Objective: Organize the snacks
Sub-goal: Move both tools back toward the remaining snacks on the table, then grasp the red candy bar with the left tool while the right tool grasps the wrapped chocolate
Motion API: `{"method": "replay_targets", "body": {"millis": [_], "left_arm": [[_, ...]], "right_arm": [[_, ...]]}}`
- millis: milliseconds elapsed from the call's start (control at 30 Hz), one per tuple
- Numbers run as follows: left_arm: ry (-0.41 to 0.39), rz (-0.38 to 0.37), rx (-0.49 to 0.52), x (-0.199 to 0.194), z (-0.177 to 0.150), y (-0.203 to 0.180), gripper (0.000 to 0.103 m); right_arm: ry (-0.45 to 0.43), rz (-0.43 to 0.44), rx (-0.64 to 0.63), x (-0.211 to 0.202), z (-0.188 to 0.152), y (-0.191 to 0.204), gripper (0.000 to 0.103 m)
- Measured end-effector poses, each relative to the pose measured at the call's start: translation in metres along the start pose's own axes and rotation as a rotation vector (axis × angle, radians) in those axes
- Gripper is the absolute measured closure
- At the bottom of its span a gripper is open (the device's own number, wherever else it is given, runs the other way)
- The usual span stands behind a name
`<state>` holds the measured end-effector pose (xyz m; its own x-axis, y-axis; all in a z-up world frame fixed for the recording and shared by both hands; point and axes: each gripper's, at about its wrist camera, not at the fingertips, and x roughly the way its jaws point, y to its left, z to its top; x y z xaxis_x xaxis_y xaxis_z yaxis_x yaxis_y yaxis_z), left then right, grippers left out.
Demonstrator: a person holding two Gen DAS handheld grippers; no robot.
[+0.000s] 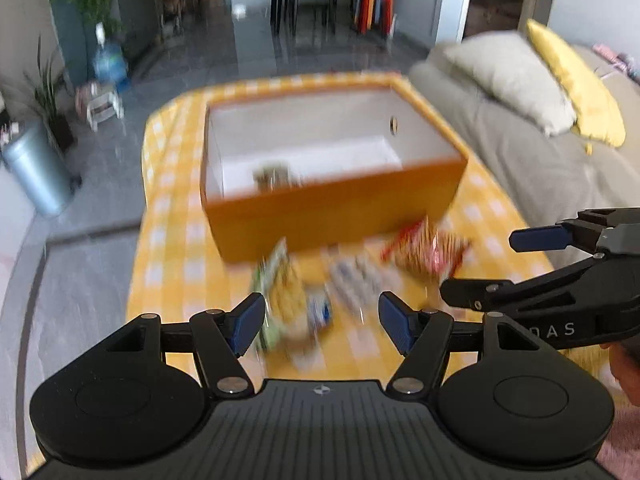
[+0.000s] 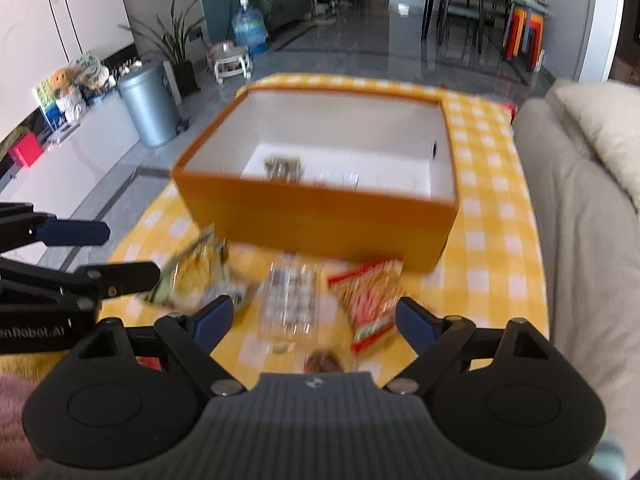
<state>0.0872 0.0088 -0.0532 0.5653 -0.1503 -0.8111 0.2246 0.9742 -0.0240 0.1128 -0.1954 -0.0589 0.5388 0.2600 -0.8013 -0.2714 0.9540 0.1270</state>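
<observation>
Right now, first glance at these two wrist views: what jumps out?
The big orange box, open-topped and white inside, sits mid-table on the yellow checked tablecloth with a snack or two already on its floor. In front of it lie loose packets, the red-and-yellow snack bag the brightest, with a green-and-yellow bag further left. Both claws, left and right, hang open and empty above the packets.

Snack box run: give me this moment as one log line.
left gripper: open, empty | right gripper: open, empty | orange box: one dark packet inside | red packet: on tablecloth
</observation>
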Motion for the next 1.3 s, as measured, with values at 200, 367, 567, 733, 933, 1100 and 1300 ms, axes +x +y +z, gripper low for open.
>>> {"method": "replay_targets", "body": {"millis": [200,367,567,733,933,1100,1300], "left_arm": [[0.182,-0.024,-0.213,0.019,-0.025,0.015,0.031],[0.301,0.018,-0.331,0.040,-0.034,0.027,0.034],[0.390,0.016,-0.467,0.070,-0.044,0.039,0.035],[0.464,0.041,-0.550,0.093,-0.051,0.041,0.040],[0.505,0.060,-0.610,0.109,-0.058,0.041,0.040],[0.489,0.076,-0.569,0.112,-0.052,0.034,0.038],[0.458,0.061,-0.422,0.112,-0.045,0.022,0.061]], "right_arm": [[0.070,0.005,-0.008,0.015,-0.037,0.007,0.022],[0.089,0.006,-0.056,0.023,-0.056,0.012,0.030],[0.079,0.011,-0.030,0.031,-0.057,0.005,0.031],[0.067,0.018,-0.032,0.035,-0.057,0.004,0.031],[0.050,0.009,-0.033,0.048,-0.055,0.001,0.032],[0.061,-0.003,-0.028,0.064,-0.054,-0.001,0.032],[0.085,-0.016,-0.030,0.083,-0.055,-0.004,0.040]]}}
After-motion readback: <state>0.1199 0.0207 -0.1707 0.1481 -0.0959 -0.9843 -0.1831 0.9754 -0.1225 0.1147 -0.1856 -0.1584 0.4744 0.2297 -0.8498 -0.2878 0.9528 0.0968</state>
